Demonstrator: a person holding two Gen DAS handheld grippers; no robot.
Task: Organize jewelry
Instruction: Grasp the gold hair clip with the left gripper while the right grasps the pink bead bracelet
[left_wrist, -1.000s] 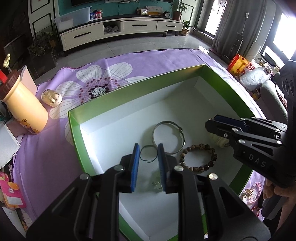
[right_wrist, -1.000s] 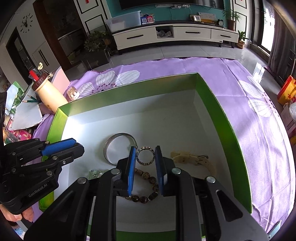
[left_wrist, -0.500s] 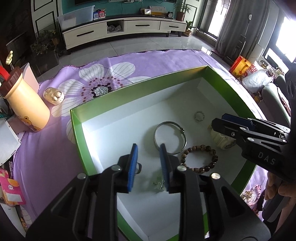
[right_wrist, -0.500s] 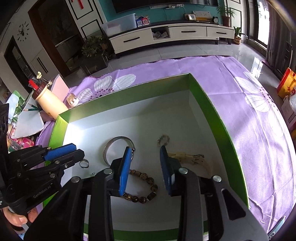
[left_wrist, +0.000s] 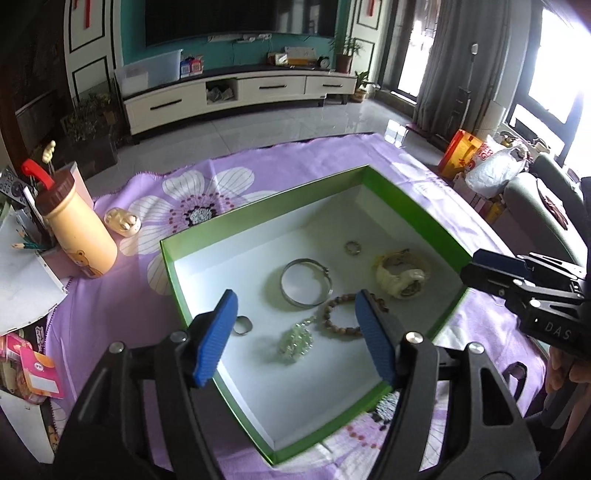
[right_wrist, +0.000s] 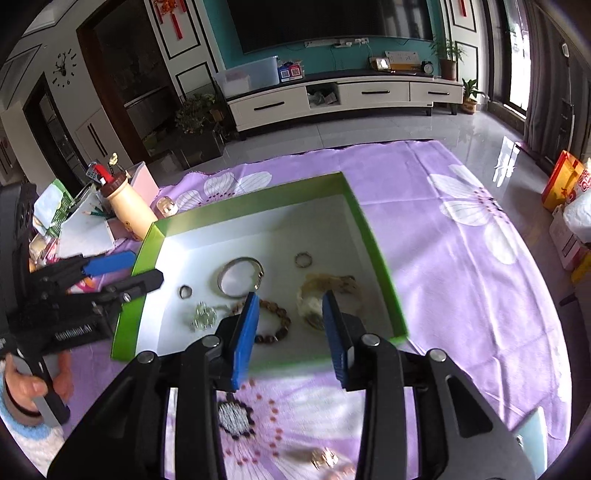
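"DAS" on the right gripper (left_wrist: 491, 273); "GenRobot.AI" on the left gripper (right_wrist: 125, 271).

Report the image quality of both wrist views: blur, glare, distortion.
Left wrist view: sharp; strong fisheye bending of the green box edges; windows at right blown out; floor glare. Right wrist view: motion blur smears the box's near rim and the cream watch; dark vignette at the corners; bright patch on the box's left floor.
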